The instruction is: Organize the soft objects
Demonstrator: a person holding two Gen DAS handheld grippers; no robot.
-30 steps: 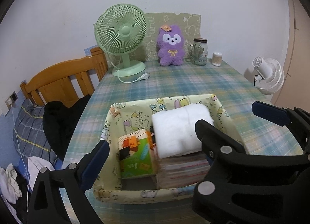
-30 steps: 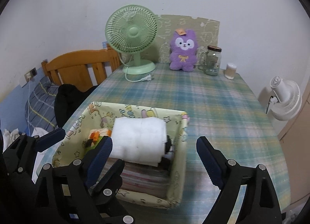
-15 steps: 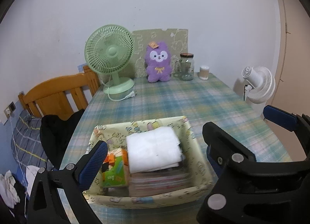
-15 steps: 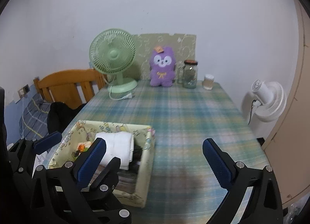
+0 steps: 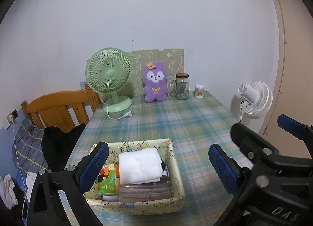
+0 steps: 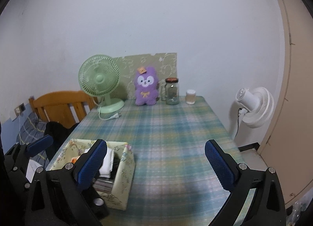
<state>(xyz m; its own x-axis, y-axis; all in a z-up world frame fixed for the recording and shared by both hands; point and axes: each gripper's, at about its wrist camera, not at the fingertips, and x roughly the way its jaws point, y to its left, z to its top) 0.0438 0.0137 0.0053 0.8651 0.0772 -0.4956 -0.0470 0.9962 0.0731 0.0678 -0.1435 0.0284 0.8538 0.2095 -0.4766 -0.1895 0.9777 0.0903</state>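
Below the left hand-held gripper [image 5: 158, 166], jaws spread apart and clamping nothing, sits a patterned fabric basket [image 5: 177, 179] on the plaid desk [image 5: 191, 128]. Inside it: folded white cloth [image 5: 139, 166] on top of a pinkish stack, green packet [image 5: 106, 184] to that gripper's left side. Right hand-held gripper [image 6: 155, 164] also wide apart, empty, over bare desk, with the basket at its left finger. Far ahead of both grippers, against the wall: purple plush toy [image 5: 155, 85], green fan [image 5: 108, 78] to its left, glass jar [image 5: 182, 87] to its right.
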